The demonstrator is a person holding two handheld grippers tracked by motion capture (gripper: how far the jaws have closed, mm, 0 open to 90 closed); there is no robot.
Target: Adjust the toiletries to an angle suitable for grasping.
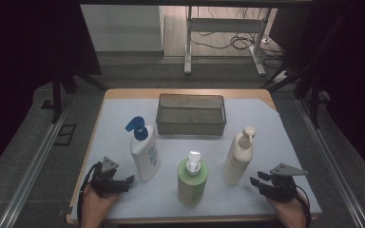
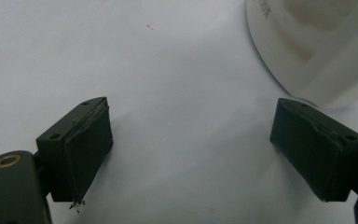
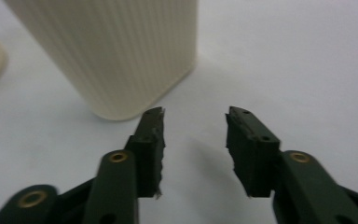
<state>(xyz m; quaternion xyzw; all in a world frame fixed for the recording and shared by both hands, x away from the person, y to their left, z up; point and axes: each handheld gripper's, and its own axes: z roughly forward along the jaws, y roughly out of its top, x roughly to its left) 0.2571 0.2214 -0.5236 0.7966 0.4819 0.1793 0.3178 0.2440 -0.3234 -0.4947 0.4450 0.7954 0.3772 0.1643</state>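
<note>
Three pump bottles stand on the white mat: a white one with a blue pump (image 1: 144,152), a green one (image 1: 192,180) and a cream one (image 1: 239,159). My left gripper (image 1: 123,181) rests at the front left, just left of the white bottle. Its jaws stand wide open over bare mat (image 2: 191,140), with the white bottle's base (image 2: 317,46) ahead to the right. My right gripper (image 1: 256,183) sits at the front right, beside the cream bottle's foot. Its jaws (image 3: 195,121) are partly apart with nothing between them, and the ribbed cream bottle (image 3: 116,51) stands just ahead to the left.
A dark wire-mesh basket (image 1: 191,114) stands at the back middle of the table. The mat (image 1: 275,142) covers most of the wooden tabletop. Dark frame rails run along both sides of the table.
</note>
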